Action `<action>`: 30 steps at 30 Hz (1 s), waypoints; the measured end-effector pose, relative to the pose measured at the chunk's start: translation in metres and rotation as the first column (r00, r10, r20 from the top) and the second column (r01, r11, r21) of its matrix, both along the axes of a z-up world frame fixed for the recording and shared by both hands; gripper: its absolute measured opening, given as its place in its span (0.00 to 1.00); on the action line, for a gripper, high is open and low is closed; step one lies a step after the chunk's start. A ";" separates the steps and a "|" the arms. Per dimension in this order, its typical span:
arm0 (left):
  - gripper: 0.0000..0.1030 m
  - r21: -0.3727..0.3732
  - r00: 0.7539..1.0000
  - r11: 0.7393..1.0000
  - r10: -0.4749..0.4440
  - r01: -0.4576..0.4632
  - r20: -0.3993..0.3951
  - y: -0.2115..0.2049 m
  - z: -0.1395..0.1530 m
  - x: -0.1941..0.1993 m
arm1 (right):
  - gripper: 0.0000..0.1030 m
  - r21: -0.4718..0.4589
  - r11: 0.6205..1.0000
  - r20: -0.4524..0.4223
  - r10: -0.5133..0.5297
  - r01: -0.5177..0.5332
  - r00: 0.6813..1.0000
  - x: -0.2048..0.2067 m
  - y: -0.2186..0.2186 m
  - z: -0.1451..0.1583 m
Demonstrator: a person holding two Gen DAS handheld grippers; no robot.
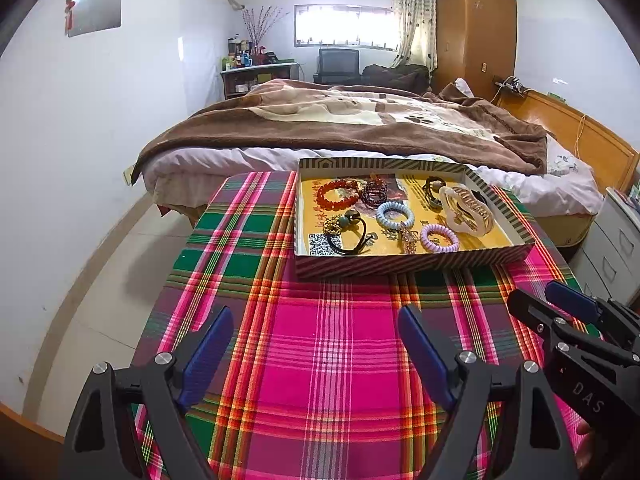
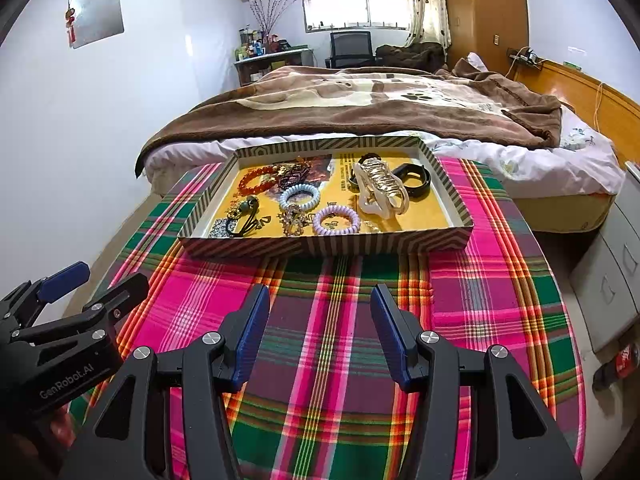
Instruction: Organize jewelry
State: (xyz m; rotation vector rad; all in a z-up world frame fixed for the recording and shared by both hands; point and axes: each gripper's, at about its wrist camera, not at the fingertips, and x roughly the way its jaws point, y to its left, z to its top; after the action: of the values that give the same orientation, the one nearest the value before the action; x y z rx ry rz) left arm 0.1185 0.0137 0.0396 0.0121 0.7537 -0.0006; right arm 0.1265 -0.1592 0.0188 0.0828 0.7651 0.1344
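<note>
A shallow striped box with a yellow floor sits on the plaid tablecloth. Inside lie a red bead bracelet, a blue coil hair tie, a lilac coil hair tie, a cream and gold hair claw, a black hair tie with gold charm and other pieces. My left gripper is open and empty, short of the box. My right gripper is also open and empty, beside it.
A bed with a brown blanket stands right behind the table. White drawers flank the table on the right. The floor drops away on the left. A wooden wardrobe stands at the back.
</note>
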 end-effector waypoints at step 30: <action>0.82 -0.028 1.000 1.000 0.002 -0.003 -0.018 0.001 -0.004 0.000 | 0.52 0.014 1.000 -0.001 -0.007 0.007 1.000 -0.003 -0.001 -0.001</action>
State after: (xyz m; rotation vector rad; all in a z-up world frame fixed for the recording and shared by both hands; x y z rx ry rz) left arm 0.1182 0.0145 0.0354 -0.0158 0.7713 -0.0089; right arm 0.1236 -0.1606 0.0177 0.0989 0.7646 0.1329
